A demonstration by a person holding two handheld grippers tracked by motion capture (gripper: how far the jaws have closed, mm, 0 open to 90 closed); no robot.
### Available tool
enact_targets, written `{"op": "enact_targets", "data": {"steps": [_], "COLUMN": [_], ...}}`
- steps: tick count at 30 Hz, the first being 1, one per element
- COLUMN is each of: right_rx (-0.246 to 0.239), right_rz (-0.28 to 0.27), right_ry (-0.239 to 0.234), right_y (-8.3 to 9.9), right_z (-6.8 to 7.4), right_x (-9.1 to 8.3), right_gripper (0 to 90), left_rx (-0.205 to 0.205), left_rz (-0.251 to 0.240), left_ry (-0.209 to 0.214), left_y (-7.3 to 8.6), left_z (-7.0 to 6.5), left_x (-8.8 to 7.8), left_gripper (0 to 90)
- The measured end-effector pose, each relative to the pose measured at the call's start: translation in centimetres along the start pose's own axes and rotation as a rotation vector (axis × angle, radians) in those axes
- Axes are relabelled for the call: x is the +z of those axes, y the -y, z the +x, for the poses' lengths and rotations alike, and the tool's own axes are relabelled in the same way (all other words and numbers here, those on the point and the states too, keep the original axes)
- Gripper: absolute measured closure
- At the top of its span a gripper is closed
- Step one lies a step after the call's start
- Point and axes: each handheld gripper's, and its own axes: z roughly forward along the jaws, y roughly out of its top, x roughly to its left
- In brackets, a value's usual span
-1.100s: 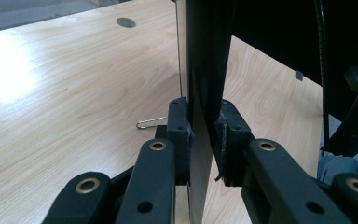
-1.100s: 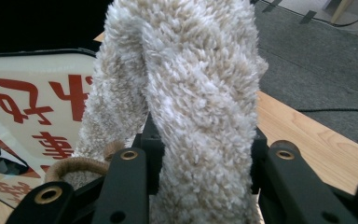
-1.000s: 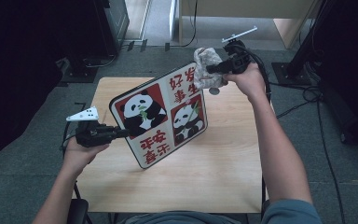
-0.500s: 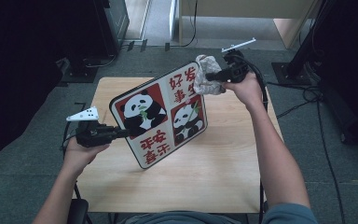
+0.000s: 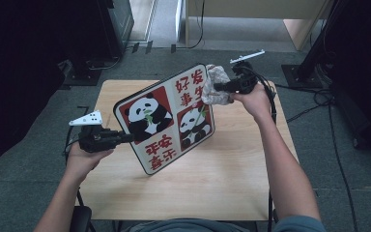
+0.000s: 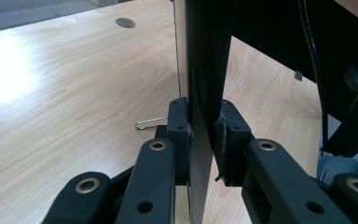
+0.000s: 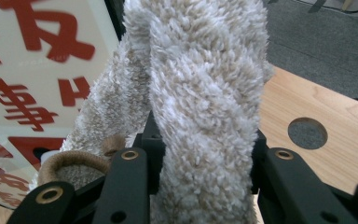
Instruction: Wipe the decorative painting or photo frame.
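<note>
We see a square board [image 5: 166, 118] with rounded corners, printed with two pandas on red panels and red characters on cream, held tilted above the middle of the wooden table [image 5: 222, 183]. Our left gripper [image 5: 125, 138] has its jaws pinched on the board's left edge; in the left gripper view the two pads [image 6: 179, 135] press the thin dark board [image 6: 205, 70] from both sides. Our right gripper [image 5: 221, 87] has its jaws squeezed around a shaggy beige cloth [image 5: 216, 87], which touches the board's upper right corner. In the right gripper view the cloth [image 7: 200, 93] bulges between the jaws and hides much of the board [image 7: 42, 60] behind it. The left gripper view also shows a small metal clip [image 6: 150, 122] lying on the table [image 6: 65, 84]; the right one shows a round hole [image 7: 307, 133] in the tabletop.
</note>
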Motion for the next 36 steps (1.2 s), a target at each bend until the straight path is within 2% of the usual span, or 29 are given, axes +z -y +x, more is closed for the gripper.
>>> {"op": "enact_targets", "data": {"steps": [4,9,15,20,22,36], "right_rx": [0.004,0.008,0.019,0.031,0.026,0.049], "right_rz": [0.008,-0.010,-0.006,0.018,0.005,0.020], "right_ry": [0.001,0.009,0.008,0.011,0.010,0.021], "right_y": [0.6,1.5,2.4,3.2,3.6,6.5], "right_z": [-0.1,-0.2,-0.4,-0.6,-0.6,-1.1], "right_x": [0.3,0.7,1.1,1.6,1.7,2.9], "right_gripper": [65.0,65.1,65.0,65.0,65.1,65.0], "left_rx": [-0.001,-0.002,-0.001,-0.001,-0.002,-0.003], "left_rz": [0.000,0.000,0.001,0.001,0.001,0.001], "left_ry": [0.000,0.000,-0.001,0.000,0.000,-0.001], "left_y": [0.0,0.0,0.0,0.0,0.0,0.0], "left_z": [0.0,0.0,0.0,0.0,0.0,-0.1], "left_x": [0.0,0.0,0.0,0.0,0.0,0.0], "left_gripper": [78.6,78.6,78.6,78.6,78.6,78.6]}}
